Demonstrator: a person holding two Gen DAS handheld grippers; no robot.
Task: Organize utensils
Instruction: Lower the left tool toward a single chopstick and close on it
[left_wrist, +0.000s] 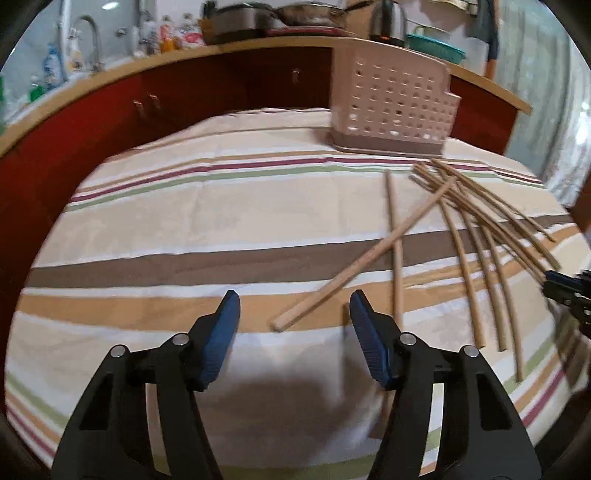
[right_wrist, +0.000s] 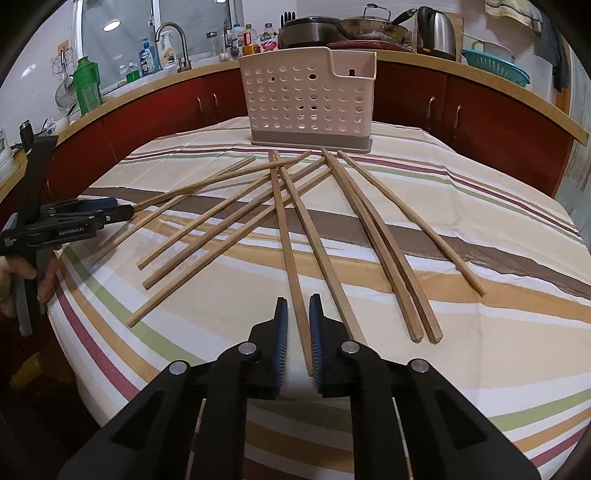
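Note:
Several wooden chopsticks (right_wrist: 373, 229) lie fanned out on the striped tablecloth (right_wrist: 480, 350) in front of a beige perforated utensil holder (right_wrist: 306, 99), which stands upright at the table's far side. My right gripper (right_wrist: 298, 305) straddles the near end of one chopstick (right_wrist: 291, 258); its blue pads stand narrowly apart, with slivers of cloth showing beside the stick. My left gripper (left_wrist: 294, 308) is open, its fingers either side of the near end of a slanted chopstick (left_wrist: 362, 254) without touching it. From the right wrist view, the left gripper (right_wrist: 118, 208) sits at the table's left edge. The holder (left_wrist: 391, 99) appears far right in the left view.
Red cabinets under a wooden counter (right_wrist: 480, 77) curve behind the table. On the counter are a sink tap (right_wrist: 173, 40), bottles, pans, a kettle (right_wrist: 439, 31) and a teal colander (right_wrist: 495, 66). A person's hand (right_wrist: 46, 277) holds the left tool. The right gripper (left_wrist: 557, 286) shows at the left view's right edge.

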